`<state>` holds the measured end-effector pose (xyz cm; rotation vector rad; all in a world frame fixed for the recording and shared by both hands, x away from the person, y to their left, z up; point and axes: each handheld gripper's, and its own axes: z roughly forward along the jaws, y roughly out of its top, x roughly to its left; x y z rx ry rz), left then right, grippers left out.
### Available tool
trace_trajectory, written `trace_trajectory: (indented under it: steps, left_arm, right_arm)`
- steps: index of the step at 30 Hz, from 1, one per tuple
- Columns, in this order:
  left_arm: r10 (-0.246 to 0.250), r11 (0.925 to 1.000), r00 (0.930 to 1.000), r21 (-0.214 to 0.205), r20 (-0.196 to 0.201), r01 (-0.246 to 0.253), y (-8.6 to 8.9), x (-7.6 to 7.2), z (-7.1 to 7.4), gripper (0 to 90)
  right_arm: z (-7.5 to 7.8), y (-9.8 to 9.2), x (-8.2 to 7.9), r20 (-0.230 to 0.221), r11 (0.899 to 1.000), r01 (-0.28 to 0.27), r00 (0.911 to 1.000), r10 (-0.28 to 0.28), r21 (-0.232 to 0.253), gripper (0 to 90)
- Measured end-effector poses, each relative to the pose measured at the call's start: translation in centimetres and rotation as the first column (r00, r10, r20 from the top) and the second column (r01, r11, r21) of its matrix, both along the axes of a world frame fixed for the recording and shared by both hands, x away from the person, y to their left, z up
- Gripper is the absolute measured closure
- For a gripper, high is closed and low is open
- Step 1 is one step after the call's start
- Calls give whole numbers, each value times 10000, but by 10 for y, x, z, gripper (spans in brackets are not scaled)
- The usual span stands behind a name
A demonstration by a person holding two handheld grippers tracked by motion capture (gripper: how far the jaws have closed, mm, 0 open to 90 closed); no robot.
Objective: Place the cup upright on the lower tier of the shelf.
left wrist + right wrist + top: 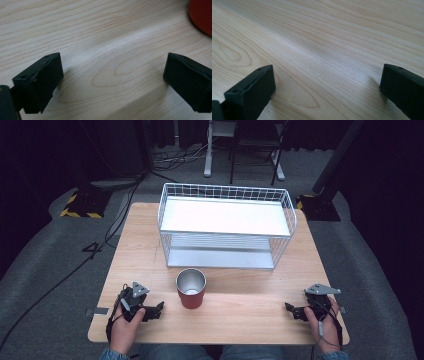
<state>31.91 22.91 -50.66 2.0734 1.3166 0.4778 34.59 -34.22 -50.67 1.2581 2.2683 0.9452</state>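
Wooden table [240,317] bears a cup [191,289] and wire rack [226,226].

The left tongs [112,80] gape wide over pale wood table [105,37], a red cup [202,15] at top right.

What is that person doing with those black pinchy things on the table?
A person sits at a wooden table holding a gripper in each hand. The left gripper and the right gripper both rest low near the table's front edge, jaws wide open, holding nothing. Between them stands a red cup with a shiny silver inside, upright and untouched, nearer the left gripper. Behind it sits a white wire rack with two shelves, both bare. Nothing is being moved yet.
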Motion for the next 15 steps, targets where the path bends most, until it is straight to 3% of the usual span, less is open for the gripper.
trace_trajectory:
  steps: [2, 4, 9, 14, 15]
  left_arm:
    - [137, 9998, 9998, -158, 114, -135, 2, -1, 0, 68]
    - [107, 9987, 9997, -496, 223, -96, 6, -2, 1, 162]
    - [3, 9952, 9991, -979, 418, 38, 9, -4, 3, 154]
    - [-132, 9788, 9917, -2011, 1280, 390, 13, -10, 10, 153]
    - [-132, 9788, 9917, -2011, 1280, 390, 13, -10, 10, 153]
  right_arm:
    - [0, 0, 0, 4, 10000, -4, 10000, 4, -3, 4]
    - [0, 0, 0, 6, 10000, -3, 10000, 3, 1, 4]
    - [0, 0, 0, 10, 10000, -3, 10000, 3, 2, 4]
    - [0, 0, 0, 14, 10000, -2, 10000, 2, 2, 4]
    - [0, 0, 0, 14, 10000, -2, 10000, 2, 2, 4]
